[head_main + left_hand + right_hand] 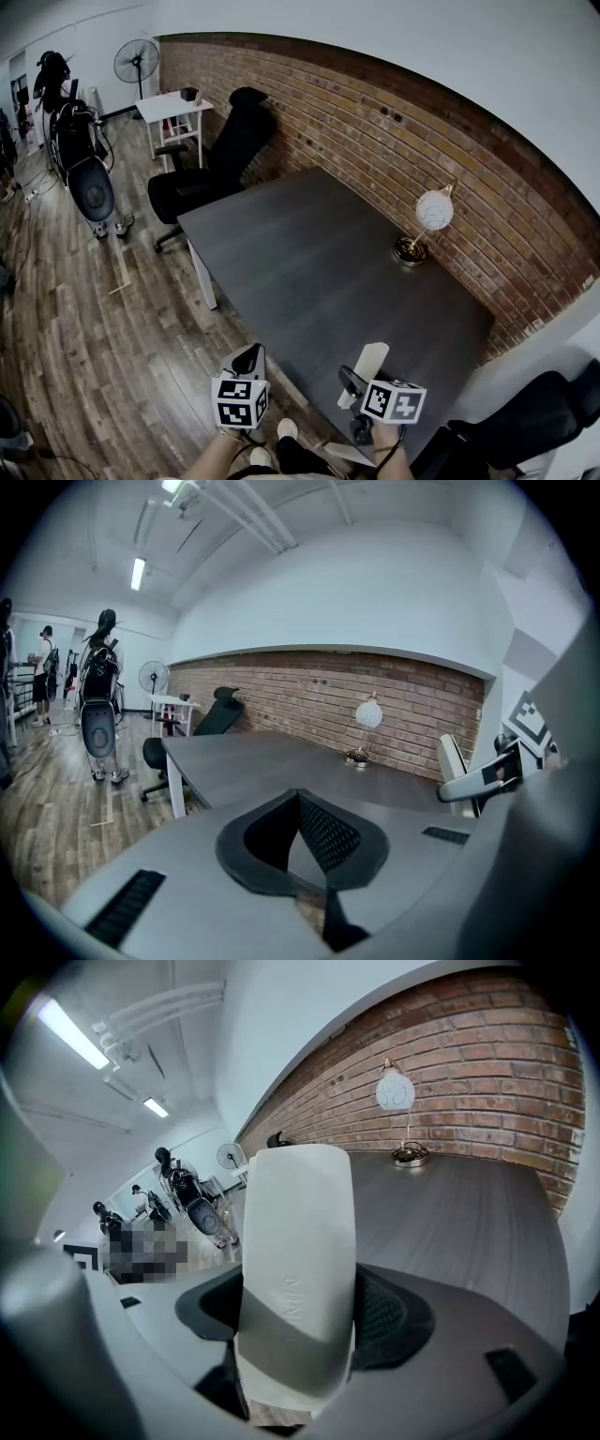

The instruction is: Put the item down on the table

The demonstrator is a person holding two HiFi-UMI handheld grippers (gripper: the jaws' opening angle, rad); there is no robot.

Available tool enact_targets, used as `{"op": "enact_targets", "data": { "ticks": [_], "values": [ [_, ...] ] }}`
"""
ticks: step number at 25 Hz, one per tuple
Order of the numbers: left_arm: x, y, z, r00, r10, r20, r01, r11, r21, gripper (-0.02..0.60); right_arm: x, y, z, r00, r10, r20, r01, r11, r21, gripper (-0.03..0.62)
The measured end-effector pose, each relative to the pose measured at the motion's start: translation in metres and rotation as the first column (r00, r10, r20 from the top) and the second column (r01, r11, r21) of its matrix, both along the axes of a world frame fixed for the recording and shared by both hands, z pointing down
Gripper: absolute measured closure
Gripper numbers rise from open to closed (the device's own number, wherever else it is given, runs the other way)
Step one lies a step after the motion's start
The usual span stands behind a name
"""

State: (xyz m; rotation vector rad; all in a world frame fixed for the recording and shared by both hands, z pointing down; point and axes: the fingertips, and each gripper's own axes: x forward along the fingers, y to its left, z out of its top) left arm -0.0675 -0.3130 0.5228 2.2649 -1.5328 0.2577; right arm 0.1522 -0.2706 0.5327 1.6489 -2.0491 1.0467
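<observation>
Item [298,1222]: white rounded oblong, embossed lettering, clamped in right hand-held gripper [305,1312].

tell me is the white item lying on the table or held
Held: the right hand-held gripper is shut on the white item, which it holds up over the dark table.

The dark bench [319,272] lies wide open ahead; only 1 globe lamp [429,217] stands by the brick wall [375,112], and an office chair [211,164] sits at its far end.
</observation>
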Motion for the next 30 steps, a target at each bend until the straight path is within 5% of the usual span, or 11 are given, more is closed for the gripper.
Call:
{"op": "enact_targets", "data": {
  "ticks": [20,30],
  "values": [
    [-0.014,-0.016,0.03,0.997,-0.064,0.041,0.067,0.995,-0.067,0.565,-0.001,-0.029,0.031,0.997,-0.077,0.006,0.077,0.995,-0.07,0.279],
    [-0.027,-0.037,0.043,0.992,-0.114,0.056,0.119,0.989,-0.086,0.565,0.004,-0.064,0.049,0.985,-0.16,-0.069,0.152,0.982,-0.11,0.279]
  ]
}}
